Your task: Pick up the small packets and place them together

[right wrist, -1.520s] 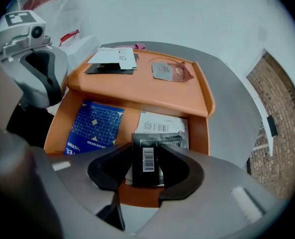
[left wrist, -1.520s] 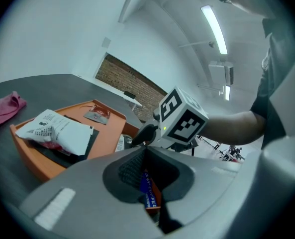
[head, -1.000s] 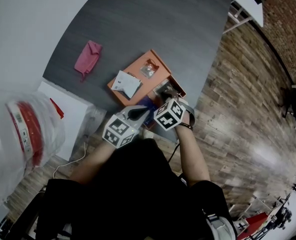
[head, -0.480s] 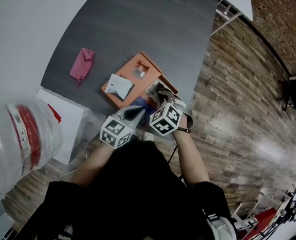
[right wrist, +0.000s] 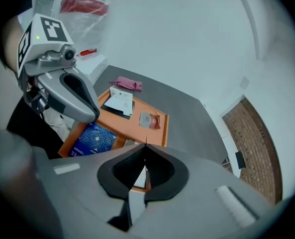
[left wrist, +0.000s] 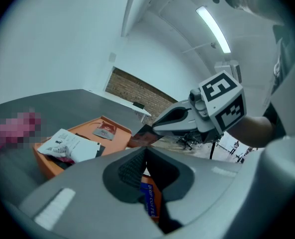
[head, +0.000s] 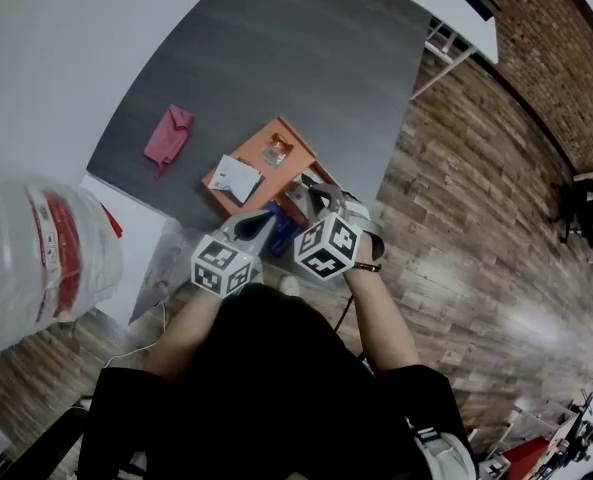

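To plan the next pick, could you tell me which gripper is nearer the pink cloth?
Left. The left gripper hovers over the near end of the tray, toward the pink cloth; the right gripper is beside it, farther away.

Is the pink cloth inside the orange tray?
No, the pink cloth lies on the dark table, apart from the orange tray.

The person wears a black top and a dark band on the right wrist. The left gripper and the right gripper have smooth grey shells and black ribbed jaws. Each carries a white cube with black square markers.
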{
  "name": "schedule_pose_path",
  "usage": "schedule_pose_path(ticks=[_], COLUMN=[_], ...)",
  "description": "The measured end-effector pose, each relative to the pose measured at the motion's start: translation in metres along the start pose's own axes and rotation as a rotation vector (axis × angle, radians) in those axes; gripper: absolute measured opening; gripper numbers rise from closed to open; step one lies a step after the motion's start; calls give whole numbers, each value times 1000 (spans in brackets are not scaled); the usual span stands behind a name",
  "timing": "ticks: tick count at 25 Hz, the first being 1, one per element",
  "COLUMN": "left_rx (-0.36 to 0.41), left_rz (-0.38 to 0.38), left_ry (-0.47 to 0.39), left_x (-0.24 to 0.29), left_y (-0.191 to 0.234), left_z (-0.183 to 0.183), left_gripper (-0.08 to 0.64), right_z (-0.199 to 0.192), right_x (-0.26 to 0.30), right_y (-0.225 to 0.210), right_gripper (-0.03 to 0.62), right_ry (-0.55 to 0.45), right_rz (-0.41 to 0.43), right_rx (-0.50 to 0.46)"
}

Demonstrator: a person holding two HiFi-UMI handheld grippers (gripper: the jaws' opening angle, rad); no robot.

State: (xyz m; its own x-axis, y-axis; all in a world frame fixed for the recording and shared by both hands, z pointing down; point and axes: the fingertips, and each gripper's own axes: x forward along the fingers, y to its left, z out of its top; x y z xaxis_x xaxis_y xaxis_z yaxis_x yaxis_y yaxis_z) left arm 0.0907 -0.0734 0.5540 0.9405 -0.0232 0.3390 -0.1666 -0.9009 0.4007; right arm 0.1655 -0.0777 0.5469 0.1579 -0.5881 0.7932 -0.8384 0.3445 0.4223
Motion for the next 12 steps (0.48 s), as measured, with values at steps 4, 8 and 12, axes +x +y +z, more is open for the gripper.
schedule_pose_path(ticks=[4,8,12], left_rx=[-3,-8,-38], left_rz=[42,95,150], left_ry=[-44,-82,-122], left_x=[-7,-20,-33], left_y=[7,22,38], left_z=[13,22,29], left_gripper=[0,0,0], right_z=[24,49,68], right_x=[-9,-5,6], right_y=[-16,-26,-26], right_gripper=[3,3,3], right_ry=[-51,-86,-88], right_rz=[-30,-56,-58], right_rx=[-61,-119,-194])
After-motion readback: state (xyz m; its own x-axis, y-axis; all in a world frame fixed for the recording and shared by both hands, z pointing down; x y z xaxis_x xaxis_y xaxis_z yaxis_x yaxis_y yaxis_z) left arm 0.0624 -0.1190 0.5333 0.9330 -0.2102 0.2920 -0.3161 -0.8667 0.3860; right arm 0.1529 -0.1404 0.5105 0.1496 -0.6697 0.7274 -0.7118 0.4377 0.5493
